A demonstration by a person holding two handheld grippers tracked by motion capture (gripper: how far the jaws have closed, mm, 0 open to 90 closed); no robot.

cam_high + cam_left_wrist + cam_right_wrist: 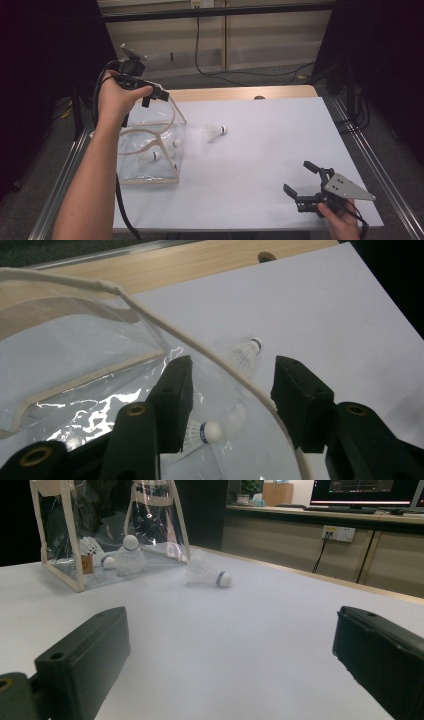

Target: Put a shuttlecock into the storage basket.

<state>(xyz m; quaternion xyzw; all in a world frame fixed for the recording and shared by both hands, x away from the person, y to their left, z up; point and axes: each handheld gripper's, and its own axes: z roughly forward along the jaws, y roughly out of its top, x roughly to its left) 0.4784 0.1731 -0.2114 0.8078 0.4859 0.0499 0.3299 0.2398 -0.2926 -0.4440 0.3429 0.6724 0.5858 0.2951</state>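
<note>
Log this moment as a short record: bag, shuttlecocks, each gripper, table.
bag: clear bag with cream trim, standing open at the table's left side
shuttlecocks in bag: two, one and another
shuttlecock on table: one, lying on its side just right of the bag
left gripper: above the bag's mouth, jaws apart, the bag's rim passing between them, no pad pressing on it
right gripper: open, nothing between its jaws, near the table's right front corner
table: white sheet
</note>
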